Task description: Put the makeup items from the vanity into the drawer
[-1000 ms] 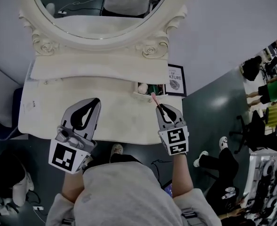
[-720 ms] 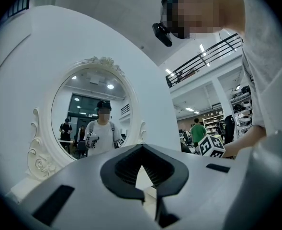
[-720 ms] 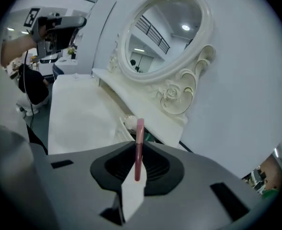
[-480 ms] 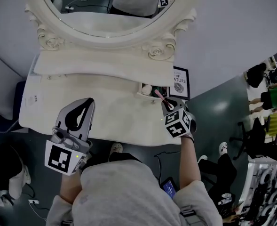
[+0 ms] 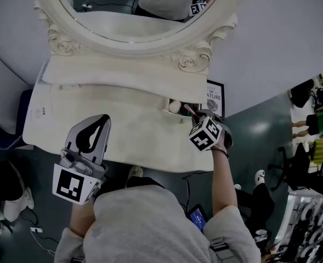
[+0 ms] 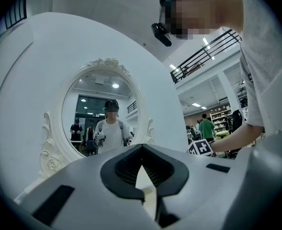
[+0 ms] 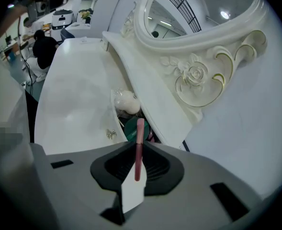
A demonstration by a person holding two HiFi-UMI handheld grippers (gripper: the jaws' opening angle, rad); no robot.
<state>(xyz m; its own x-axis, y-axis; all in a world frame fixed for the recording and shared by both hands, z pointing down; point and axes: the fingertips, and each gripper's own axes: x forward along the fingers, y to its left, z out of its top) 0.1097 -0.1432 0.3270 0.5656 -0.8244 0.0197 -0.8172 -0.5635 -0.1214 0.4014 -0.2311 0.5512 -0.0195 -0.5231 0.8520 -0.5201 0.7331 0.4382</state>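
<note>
The white vanity (image 5: 134, 133) has a small drawer (image 5: 177, 107) standing open at its back right. In the right gripper view the drawer (image 7: 113, 113) holds a white round item (image 7: 125, 102) and a green item (image 7: 130, 126). My right gripper (image 5: 194, 115) hovers tilted over the drawer's near edge, shut on a thin pink makeup stick (image 7: 139, 147) whose tip points into the drawer. My left gripper (image 5: 98, 126) sits above the vanity's front left, shut with nothing in it. In its own view the left gripper (image 6: 141, 150) faces the oval mirror (image 6: 102, 123).
The ornate oval mirror (image 5: 134, 15) rises behind a raised shelf (image 5: 117, 75). A framed print (image 5: 214, 96) leans against the wall right of the drawer. Chairs and people (image 5: 315, 119) fill the floor at the far right. A shoe (image 5: 135, 172) shows below the vanity's front edge.
My right gripper has carried the pink stick forward and right, from above the vanity top to the open drawer, tilting as it went. The left gripper has stayed almost in place.
</note>
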